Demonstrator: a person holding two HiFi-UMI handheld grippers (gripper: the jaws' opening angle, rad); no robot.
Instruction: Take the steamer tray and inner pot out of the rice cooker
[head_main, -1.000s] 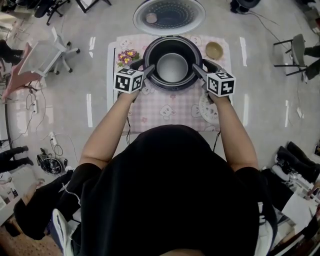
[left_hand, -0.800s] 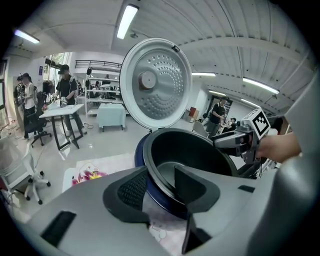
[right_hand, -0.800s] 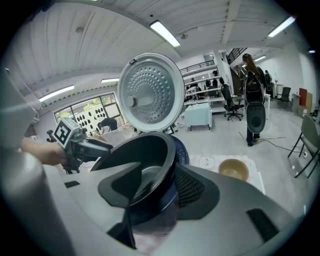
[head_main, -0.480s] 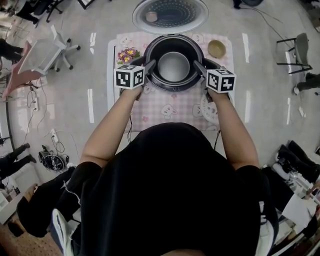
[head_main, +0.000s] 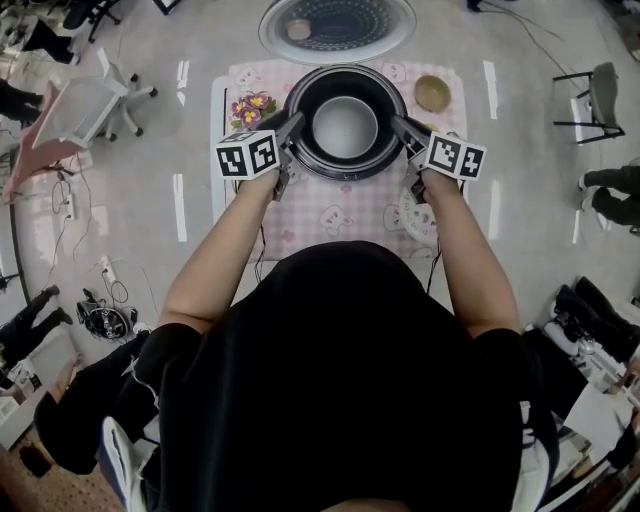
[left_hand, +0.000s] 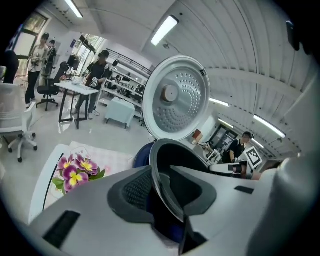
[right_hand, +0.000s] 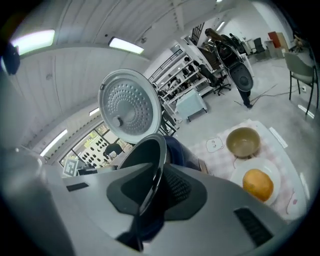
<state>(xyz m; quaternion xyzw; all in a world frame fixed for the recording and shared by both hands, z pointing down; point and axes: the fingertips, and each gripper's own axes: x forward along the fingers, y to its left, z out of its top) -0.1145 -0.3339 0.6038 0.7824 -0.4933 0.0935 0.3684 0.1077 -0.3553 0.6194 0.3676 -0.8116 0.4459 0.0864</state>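
The open rice cooker (head_main: 345, 172) stands on the pink checked cloth with its round lid (head_main: 337, 25) tipped back. A dark pot (head_main: 345, 125) with a grey bottom sits inside it. I cannot tell whether it is the steamer tray or the inner pot. My left gripper (head_main: 291, 127) is at the pot's left rim (left_hand: 159, 165). Its jaws are closing with the rim between the pads, and a little room still shows. My right gripper (head_main: 401, 128) is at the right rim (right_hand: 156, 165), its jaws closing and the pads pinching that thin edge.
A pot of purple flowers (head_main: 250, 105) stands left of the cooker. A small tan bowl (head_main: 432, 93) is at the back right. A white plate (right_hand: 280, 197) with an orange (right_hand: 258, 184) lies near the right arm. Office chairs and people are around the table.
Both grippers have rolled at the wrists and settled onto the pot's rim on either side. Their jaws have narrowed around the rim. The pot has not moved.
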